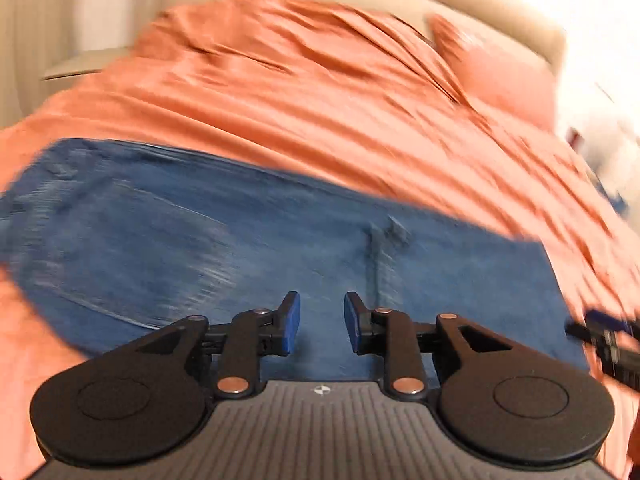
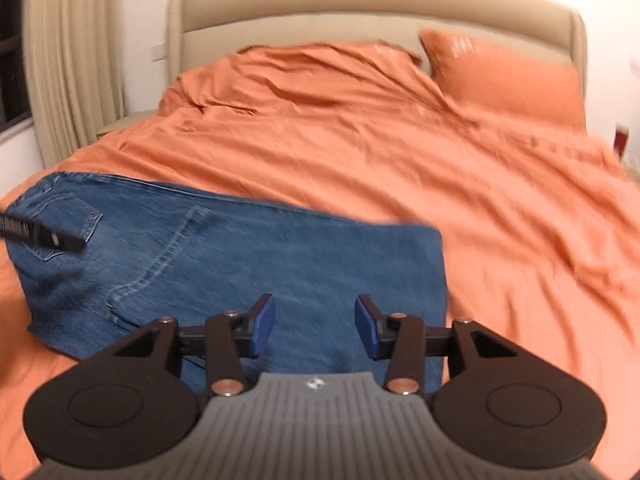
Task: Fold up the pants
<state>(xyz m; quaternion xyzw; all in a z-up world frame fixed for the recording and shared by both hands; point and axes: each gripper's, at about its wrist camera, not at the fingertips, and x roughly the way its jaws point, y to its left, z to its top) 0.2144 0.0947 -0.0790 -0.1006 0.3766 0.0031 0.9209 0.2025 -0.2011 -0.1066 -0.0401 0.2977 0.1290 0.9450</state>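
orange bedding [image 2: 400,168] is spread under folded jeans [image 2: 240,248], seen beyond and below the parted, empty jaws of left gripper [image 1: 322,320] and right gripper [image 2: 315,326]. if snagged, the fold could be undone.

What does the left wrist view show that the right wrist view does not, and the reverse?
Left wrist only: the open left gripper above the denim from behind, and the right gripper's tip entering at the right edge. It is heavily blurred.

Right wrist only: the open right gripper from behind, the full beige padded headboard, the cream curtain, and the jeans' back pocket with the left gripper's tip over it.

Both: the folded blue denim jeans on the orange bedspread, the orange pillow, nothing between either gripper's pads.
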